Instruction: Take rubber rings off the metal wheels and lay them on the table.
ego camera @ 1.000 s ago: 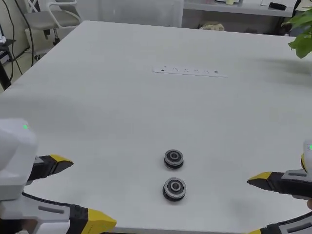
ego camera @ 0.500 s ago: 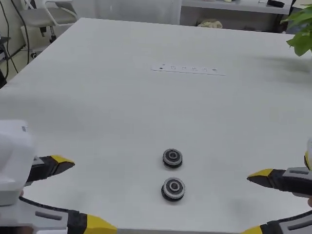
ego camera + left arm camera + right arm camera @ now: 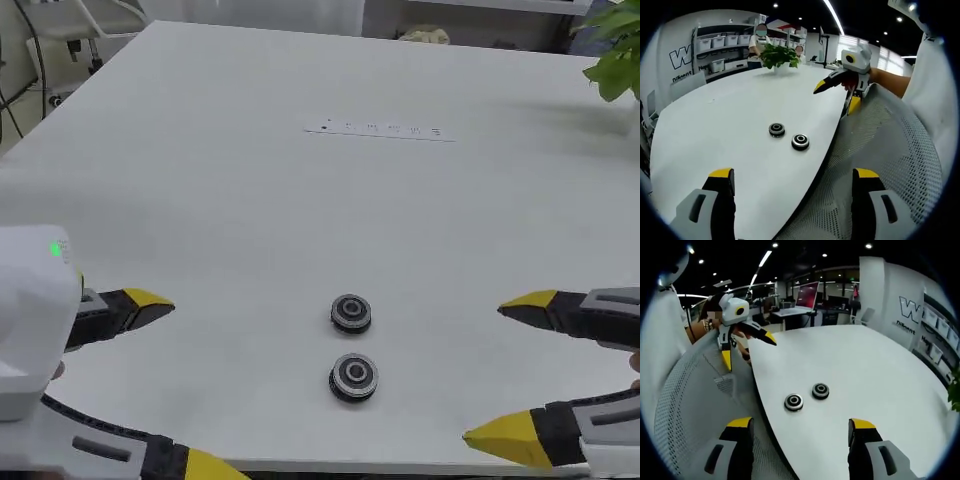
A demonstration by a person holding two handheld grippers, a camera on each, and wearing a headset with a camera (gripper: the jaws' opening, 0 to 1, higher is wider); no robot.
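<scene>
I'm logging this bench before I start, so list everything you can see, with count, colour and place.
Table: one, white, under everything.
Wheels: two, black rims with silver hubs, near the front edge, apart; near one, far one.
Strip: one, white, lying flat farther back on the table.
Plant: one, green, far right of the table.
Chair: one, pale, beyond the far left corner.
Shelves: white, with bins, on the back wall.
Left gripper: white with yellow tips, open, left of the wheels.
Right gripper: same colours, open, right of the wheels.
</scene>
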